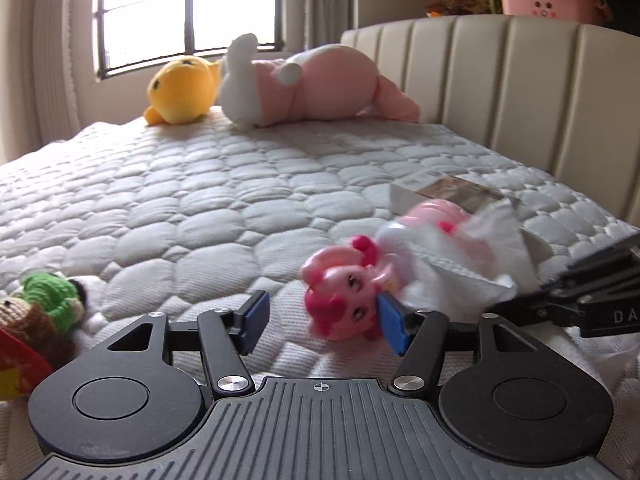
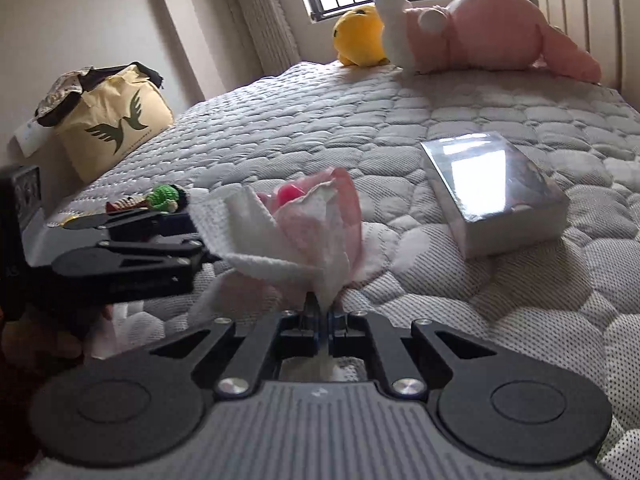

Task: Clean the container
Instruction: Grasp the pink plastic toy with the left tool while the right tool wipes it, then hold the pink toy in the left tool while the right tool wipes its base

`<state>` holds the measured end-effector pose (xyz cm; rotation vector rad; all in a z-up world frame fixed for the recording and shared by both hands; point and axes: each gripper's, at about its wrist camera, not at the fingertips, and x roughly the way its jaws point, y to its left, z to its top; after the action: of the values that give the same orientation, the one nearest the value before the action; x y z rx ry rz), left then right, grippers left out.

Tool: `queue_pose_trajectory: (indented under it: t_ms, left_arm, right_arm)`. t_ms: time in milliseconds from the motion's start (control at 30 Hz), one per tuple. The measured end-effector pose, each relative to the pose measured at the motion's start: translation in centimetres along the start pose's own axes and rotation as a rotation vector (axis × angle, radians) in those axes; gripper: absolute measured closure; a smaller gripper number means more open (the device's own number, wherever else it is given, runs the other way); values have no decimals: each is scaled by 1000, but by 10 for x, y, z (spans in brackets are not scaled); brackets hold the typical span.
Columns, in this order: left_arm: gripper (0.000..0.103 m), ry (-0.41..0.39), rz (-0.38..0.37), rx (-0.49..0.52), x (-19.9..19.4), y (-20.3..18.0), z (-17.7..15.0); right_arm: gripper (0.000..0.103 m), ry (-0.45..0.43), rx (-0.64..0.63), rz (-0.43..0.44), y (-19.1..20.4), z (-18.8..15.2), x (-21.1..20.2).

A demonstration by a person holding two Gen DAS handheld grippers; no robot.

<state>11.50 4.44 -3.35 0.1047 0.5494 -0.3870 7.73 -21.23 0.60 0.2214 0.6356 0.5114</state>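
A pink doll-shaped toy container (image 1: 344, 292) lies on its side on the quilted mattress (image 1: 200, 200). A white cloth (image 1: 460, 256) is draped over its body. My left gripper (image 1: 324, 316) is open: its right blue pad (image 1: 394, 328) touches the doll's head, while the left pad stands clear. My right gripper (image 2: 322, 316) is shut on the white cloth (image 2: 280, 240), which is bunched against the pink container (image 2: 348, 200). In the left wrist view the right gripper (image 1: 580, 300) comes in from the right edge. Most of the container's body is hidden by the cloth.
A shiny silver box (image 2: 496, 188) lies just right of the container. A yellow plush (image 1: 180, 88) and a pink-and-white plush (image 1: 312, 84) lie near the window. A crocheted toy (image 1: 44, 308) sits at the left. A padded headboard (image 1: 520, 80) is on the right, and a yellow bag (image 2: 112, 120) stands beside the bed.
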Motion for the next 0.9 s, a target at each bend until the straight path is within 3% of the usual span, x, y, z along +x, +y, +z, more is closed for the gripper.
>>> queue_pose_trajectory:
  t_ms: [133, 300, 467, 633, 733, 900]
  left_arm:
    - [39, -7, -16, -37, 1, 10, 4]
    - [37, -23, -39, 101, 0, -5, 2]
    - [35, 3, -34, 180, 9, -19, -7]
    - [34, -15, -11, 209, 5, -18, -14]
    - [32, -47, 26, 249, -2, -14, -18]
    - [30, -42, 18, 258, 6, -10, -16]
  right_arm:
    - [98, -4, 26, -12, -6, -2, 0]
    - [98, -9, 58, -26, -14, -4, 1]
    - [98, -35, -51, 97, 34, 36, 28]
    - [98, 76, -190, 24, 63, 43, 99]
    - [98, 119, -180, -12, 53, 29, 110]
    - [98, 138, -122, -51, 20, 8, 85]
